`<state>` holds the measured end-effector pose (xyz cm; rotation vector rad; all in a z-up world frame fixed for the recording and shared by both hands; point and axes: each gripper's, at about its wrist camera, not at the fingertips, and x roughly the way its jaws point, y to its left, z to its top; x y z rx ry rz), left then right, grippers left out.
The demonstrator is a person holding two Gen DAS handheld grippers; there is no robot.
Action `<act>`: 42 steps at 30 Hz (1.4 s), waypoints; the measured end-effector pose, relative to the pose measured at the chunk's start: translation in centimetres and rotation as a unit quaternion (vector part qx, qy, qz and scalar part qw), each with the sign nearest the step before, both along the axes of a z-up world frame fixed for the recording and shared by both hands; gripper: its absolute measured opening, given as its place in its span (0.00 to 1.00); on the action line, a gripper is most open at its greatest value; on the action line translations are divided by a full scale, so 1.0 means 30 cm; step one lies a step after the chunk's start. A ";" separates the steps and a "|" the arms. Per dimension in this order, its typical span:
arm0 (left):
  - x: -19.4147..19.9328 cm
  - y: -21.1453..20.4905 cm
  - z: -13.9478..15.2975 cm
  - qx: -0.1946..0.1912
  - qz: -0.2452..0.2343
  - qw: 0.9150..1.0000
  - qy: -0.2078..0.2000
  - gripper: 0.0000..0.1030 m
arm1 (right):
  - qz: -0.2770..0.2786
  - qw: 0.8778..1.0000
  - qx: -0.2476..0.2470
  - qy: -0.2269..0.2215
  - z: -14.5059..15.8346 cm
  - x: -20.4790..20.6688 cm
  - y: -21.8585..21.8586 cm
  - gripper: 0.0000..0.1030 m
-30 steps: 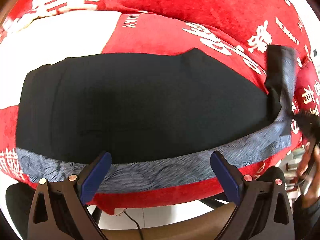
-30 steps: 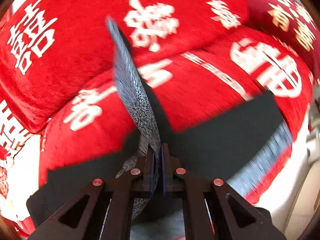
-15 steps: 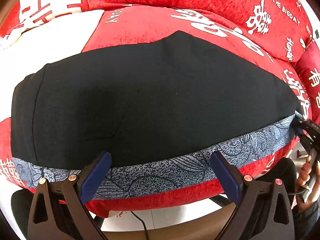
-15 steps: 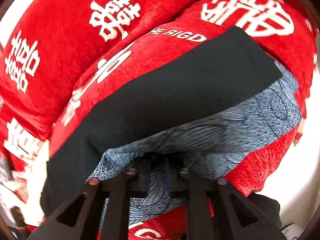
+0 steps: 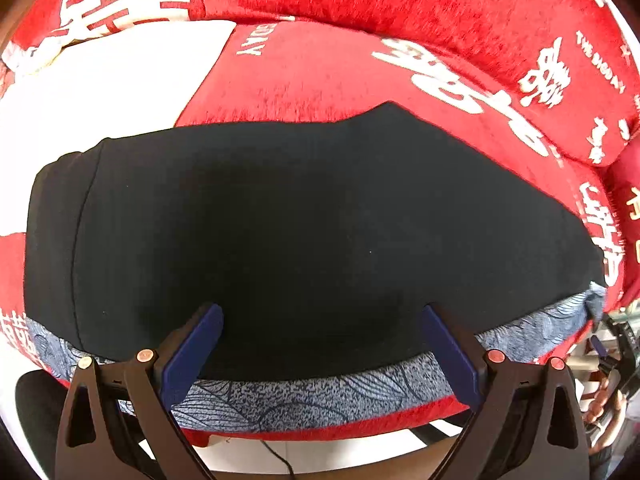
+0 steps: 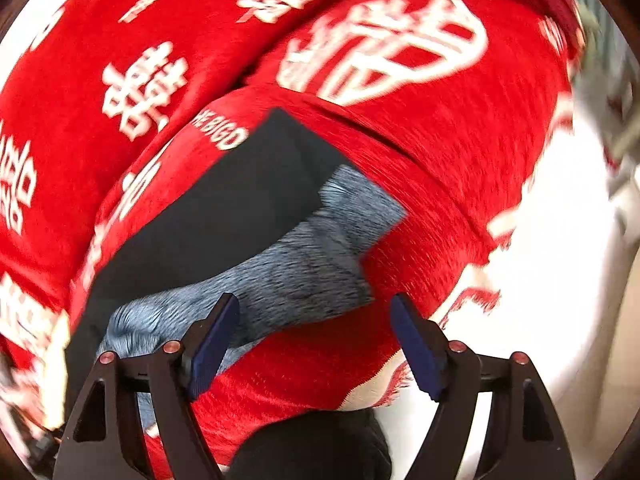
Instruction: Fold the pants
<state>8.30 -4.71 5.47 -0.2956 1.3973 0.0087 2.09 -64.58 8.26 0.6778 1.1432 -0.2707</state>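
Observation:
Black pants (image 5: 304, 232) with a blue-grey patterned band (image 5: 320, 396) along the near edge lie flat on a red sofa cushion (image 5: 328, 76). My left gripper (image 5: 322, 316) hovers open over that near edge, with nothing pinched between its blue pads. In the right wrist view the pants' end (image 6: 256, 200) and its patterned band (image 6: 320, 248) lie on the cushion. My right gripper (image 6: 316, 304) is just in front of them with its jaws opening. Its left finger overlaps the band, but the pads grip nothing. The right gripper also shows at the left wrist view's right edge (image 5: 612, 344).
Red back cushions with white characters (image 5: 440, 8) rise behind the seat. A white patch (image 5: 104, 76) of the cover lies at the left. The sofa's front edge drops to a pale floor (image 6: 560, 280), where a thin cable (image 5: 276, 456) runs. A hand (image 5: 604, 412) is at the right edge.
The right gripper carried the lifted patterned end down onto the cushion, let go of it and opened. The pants now lie flat. The left gripper shifted slightly and stayed open.

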 end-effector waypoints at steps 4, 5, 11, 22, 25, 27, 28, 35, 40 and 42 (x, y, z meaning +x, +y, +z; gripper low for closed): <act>0.033 -0.124 0.006 0.026 -0.058 0.998 -0.007 0.96 | 0.006 1.000 0.006 -0.017 -0.012 0.052 0.022 0.51; 0.042 -0.157 0.001 0.037 -0.073 0.997 -0.007 0.96 | 0.005 1.000 0.006 -0.021 -0.008 0.055 0.021 0.45; 0.034 -0.149 -0.046 0.090 -0.094 0.991 -0.002 1.00 | -0.009 0.999 -0.032 -0.042 0.033 0.069 -0.041 0.08; -0.053 0.072 0.090 0.111 -0.027 0.993 -0.037 1.00 | -0.018 0.999 0.010 -0.042 -0.033 0.057 -0.145 0.51; -0.044 0.201 0.041 0.095 0.050 0.994 -0.003 1.00 | -0.001 0.998 0.002 -0.059 -0.032 0.063 -0.111 0.65; -0.042 0.268 -0.005 0.077 0.098 0.992 0.020 1.00 | 0.006 0.998 -0.007 -0.064 -0.031 0.078 -0.090 0.65; -0.049 0.279 -0.020 0.073 0.103 0.992 0.026 1.00 | 0.006 0.998 -0.013 -0.065 -0.033 0.090 -0.086 0.65; -0.007 0.015 -0.014 0.075 -0.018 0.997 0.000 1.00 | 0.020 0.996 -0.067 -0.056 -0.039 0.179 -0.089 0.64; 0.006 -0.094 -0.039 0.114 -0.062 0.992 0.008 1.00 | 0.075 0.994 -0.074 -0.010 -0.023 0.222 -0.067 0.08; 0.009 -0.071 -0.018 0.092 -0.054 0.994 0.008 1.00 | 0.068 0.995 -0.067 -0.041 0.058 0.202 -0.080 0.07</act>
